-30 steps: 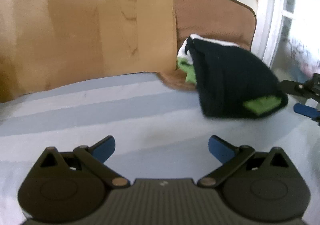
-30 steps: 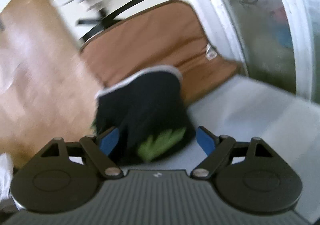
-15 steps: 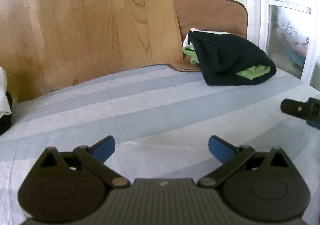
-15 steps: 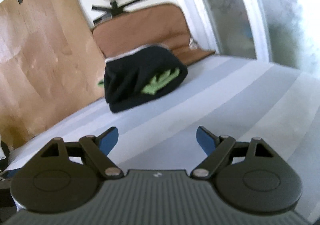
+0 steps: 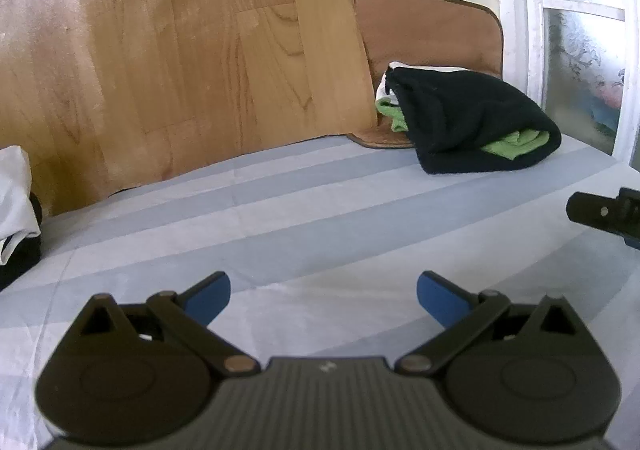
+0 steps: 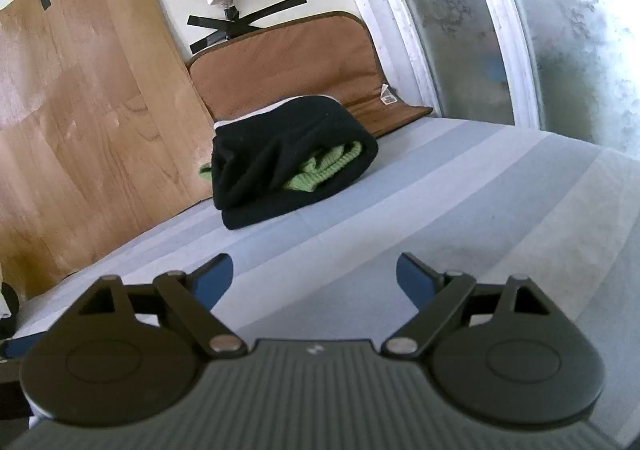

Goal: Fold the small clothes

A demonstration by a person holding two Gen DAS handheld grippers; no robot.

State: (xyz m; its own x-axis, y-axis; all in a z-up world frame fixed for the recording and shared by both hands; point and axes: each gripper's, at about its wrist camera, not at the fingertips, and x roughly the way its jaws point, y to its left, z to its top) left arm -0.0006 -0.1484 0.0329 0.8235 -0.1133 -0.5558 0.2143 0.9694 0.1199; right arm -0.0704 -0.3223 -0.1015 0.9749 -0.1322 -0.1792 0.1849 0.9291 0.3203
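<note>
Both tongs are empty: the left gripper (image 5: 323,296) has its jaws spread with only striped sheet (image 5: 320,218) between them, and the right gripper (image 6: 314,277) has its jaws opening wider, nothing between them either. A second ago the right gripper was right up against the folded bundle (image 6: 288,166), the black cloth filling the space between its blue pads; now both grippers have drawn back across the bed, and the bundle sits alone, well apart from them, at the far edge of the sheet against the brown cushion (image 6: 288,62). It looks like a black garment folded over with green cloth (image 6: 320,172) showing inside the fold and a white edge behind. That suggests this piece is folded and set aside. At the left edge of the left view lies another heap, white and black cloth (image 5: 14,186), probably the next item to fetch.
</note>
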